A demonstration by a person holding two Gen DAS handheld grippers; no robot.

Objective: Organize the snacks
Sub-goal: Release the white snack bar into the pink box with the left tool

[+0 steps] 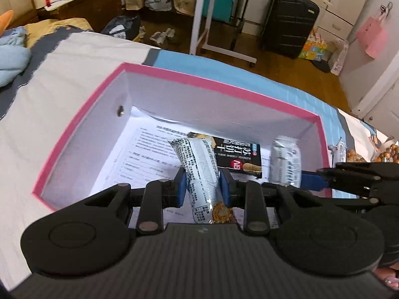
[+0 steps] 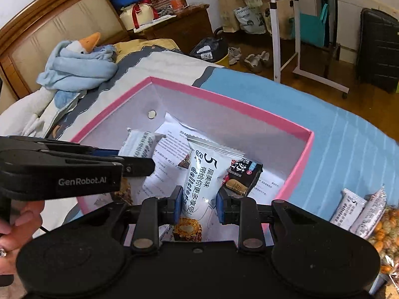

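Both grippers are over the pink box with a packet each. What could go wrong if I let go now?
1. The left gripper and right gripper sit close together above the pink-rimmed cardboard box; they could knock each other when opening.
2. Each white foil snack packet is held upright, so it may drop onto the black cracker packet and pile up rather than lie flat.

Both wrist cameras look steeply down, close, into the pink box (image 1: 219, 84).
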